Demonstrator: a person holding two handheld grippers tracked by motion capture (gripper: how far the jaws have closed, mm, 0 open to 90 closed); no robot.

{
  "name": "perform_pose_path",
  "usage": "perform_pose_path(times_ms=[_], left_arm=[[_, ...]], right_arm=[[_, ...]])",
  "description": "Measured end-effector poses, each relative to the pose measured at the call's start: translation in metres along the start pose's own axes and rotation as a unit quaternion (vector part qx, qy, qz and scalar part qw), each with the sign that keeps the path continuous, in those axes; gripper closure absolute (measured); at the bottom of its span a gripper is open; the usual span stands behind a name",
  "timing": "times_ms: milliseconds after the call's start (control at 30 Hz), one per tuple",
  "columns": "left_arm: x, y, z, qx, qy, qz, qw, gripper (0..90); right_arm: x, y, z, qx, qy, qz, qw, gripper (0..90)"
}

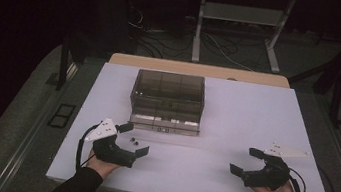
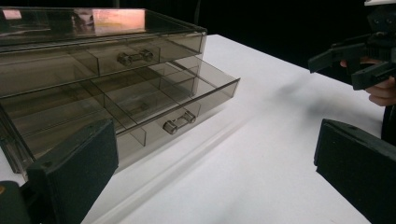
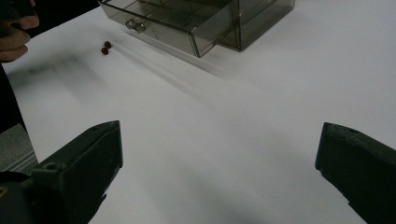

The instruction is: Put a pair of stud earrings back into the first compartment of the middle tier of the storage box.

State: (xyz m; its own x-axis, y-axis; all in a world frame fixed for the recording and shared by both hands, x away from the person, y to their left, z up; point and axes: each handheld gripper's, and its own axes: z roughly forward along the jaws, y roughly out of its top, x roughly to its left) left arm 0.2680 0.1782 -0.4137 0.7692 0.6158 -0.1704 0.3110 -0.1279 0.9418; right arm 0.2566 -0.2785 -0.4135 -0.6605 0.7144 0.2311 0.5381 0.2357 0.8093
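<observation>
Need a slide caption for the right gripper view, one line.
Open right gripper over white table, facing two small red beads beside a smoky clear drawer box with its lower drawer pulled out.

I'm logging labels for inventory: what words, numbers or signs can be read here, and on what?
None can be read.
Drawer box: a pale patch on its top in the left gripper view, too blurred to read, perhaps only a reflection.
Left gripper, right gripper: no markings legible.

No text, label or number can be read anywhere.
</observation>
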Motion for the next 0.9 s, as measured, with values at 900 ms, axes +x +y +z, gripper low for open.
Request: perform_pose_path(times_ms=[900], left_arm=[[-0.0059, 0.0040, -0.0052, 0.011, -0.020, 0.004, 0.9997, 0.0]], right_arm=[[0.0043, -0.0017, 0.0006, 0.012, 0.001, 0.001, 0.9999, 0.3]])
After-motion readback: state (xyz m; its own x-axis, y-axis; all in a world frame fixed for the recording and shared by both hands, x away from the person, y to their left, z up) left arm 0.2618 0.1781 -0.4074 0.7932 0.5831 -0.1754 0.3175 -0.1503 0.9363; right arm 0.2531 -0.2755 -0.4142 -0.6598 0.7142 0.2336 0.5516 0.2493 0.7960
